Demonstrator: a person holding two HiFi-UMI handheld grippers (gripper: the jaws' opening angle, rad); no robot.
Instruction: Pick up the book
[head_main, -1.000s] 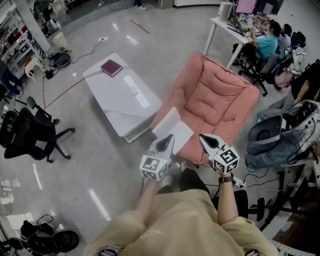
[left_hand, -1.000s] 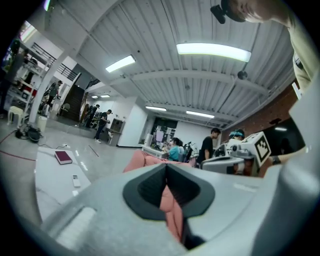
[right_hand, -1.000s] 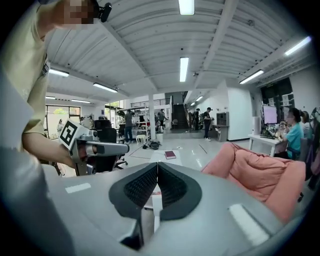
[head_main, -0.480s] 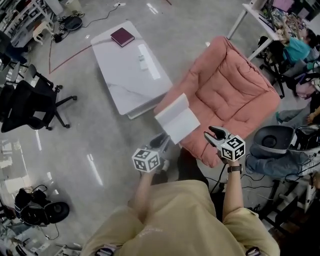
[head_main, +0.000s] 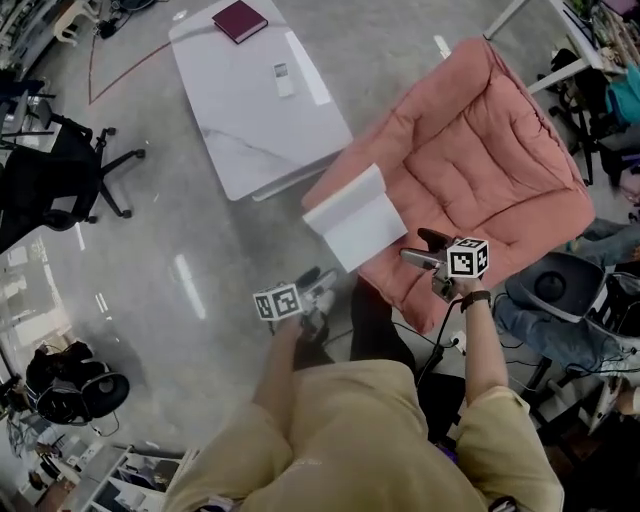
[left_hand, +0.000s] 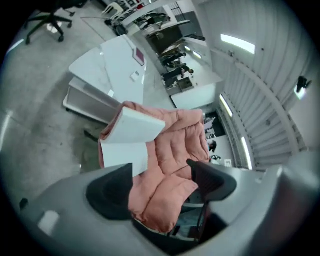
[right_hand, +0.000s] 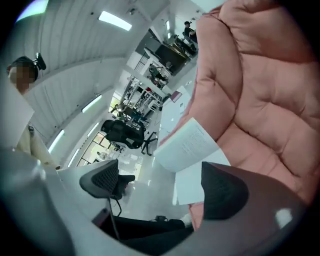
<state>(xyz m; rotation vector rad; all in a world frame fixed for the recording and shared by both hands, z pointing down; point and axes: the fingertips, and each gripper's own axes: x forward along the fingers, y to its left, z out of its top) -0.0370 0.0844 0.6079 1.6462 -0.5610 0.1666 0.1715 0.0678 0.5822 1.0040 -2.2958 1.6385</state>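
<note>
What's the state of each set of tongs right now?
Left tongs: opening, nothing between them.
Right tongs: opening, nothing between them.

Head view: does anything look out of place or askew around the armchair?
Yes. A white book lies open across the edge of the pink armchair, with one half hanging off it instead of lying flat. The maroon book sits closed on the white table.

Book (head_main: 355, 218): white pages, open
Pose: draped face down, one half hanging
Place: over the pink armchair (head_main: 480, 150) arm's front end, just ahead of me
</note>
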